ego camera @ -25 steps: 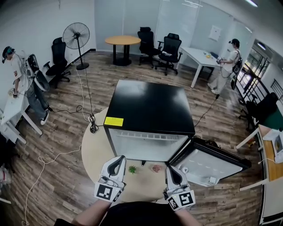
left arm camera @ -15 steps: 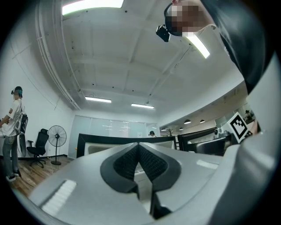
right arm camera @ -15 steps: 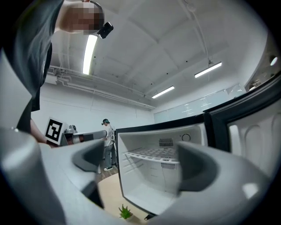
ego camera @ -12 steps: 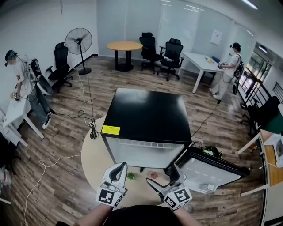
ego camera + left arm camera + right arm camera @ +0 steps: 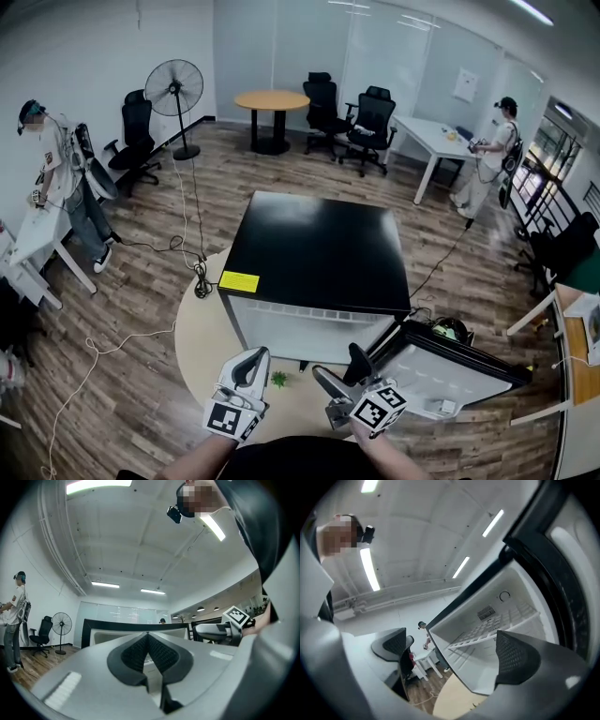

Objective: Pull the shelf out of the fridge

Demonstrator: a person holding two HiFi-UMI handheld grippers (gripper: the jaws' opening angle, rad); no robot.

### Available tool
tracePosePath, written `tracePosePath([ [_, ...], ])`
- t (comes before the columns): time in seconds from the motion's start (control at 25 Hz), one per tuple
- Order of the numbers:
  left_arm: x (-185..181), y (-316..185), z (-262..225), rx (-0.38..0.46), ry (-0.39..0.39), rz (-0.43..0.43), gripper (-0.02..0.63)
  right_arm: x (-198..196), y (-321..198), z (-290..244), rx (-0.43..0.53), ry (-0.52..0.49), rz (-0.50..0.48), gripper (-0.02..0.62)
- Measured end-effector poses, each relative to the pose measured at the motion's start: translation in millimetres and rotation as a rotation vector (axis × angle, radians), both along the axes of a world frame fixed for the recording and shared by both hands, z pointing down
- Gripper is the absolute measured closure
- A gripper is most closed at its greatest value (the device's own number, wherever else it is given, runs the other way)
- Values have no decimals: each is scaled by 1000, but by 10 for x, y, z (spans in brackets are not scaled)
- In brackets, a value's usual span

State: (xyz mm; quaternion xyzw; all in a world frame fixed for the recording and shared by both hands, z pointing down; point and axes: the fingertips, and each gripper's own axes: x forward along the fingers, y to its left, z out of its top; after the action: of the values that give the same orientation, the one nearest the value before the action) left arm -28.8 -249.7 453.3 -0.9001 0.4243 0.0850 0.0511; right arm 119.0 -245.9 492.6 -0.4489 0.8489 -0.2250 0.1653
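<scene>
— Where's the shelf [image 5: 487,630]?
— In the fridge [image 5: 319,244]; door [image 5: 450,361] open; shelf ahead of my right tongs [image 5: 337,366], untouched.
— And the tongs?
— Right ones have just been opening; jaws wide, nothing between; left tongs [image 5: 253,356] clenched, empty.

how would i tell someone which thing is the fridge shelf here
Find the black-topped fridge on the round beige mat, its door swung open. In the right gripper view, inside its white cavity, the shelf is the white wire rack near the vent grille and round dial. It alone is an open wire grid; the walls around it are solid.
</scene>
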Motion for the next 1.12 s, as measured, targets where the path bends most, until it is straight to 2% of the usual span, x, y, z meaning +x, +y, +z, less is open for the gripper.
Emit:
tracePosePath([
  [0.16, -42, -13, 38, -52, -28, -17, 606, 23, -198, 126, -83, -156, -8, 0],
  [0.36, -71, -13, -6, -30, -12, -17, 606, -50, -493, 144, -119, -367, -76, 2],
  [0.4, -72, -9, 5, -41, -12, -18, 606, -37, -537, 235, -163, -398, -64, 2],
  [0.52, -90, -9, 13, -45, -15, -23, 606, 117, -609, 750, -413, -474, 73, 5],
  [0.64, -129, 2, 14, -43, -16, -30, 606, 116, -750, 860, -417, -547, 42, 8],
  [0.72, -167, 10, 6, -43, -14, -36, 606, 102, -833, 880, -419, -614, 15, 39],
  [0.88, -226, 19, 3, -43, -14, -45, 606, 119, -990, 1003, -468, -672, 21, 99],
  [1.12, -250, 53, 36, -59, -12, -50, 606, 147, -1172, 1089, -513, -748, 49, 118],
])
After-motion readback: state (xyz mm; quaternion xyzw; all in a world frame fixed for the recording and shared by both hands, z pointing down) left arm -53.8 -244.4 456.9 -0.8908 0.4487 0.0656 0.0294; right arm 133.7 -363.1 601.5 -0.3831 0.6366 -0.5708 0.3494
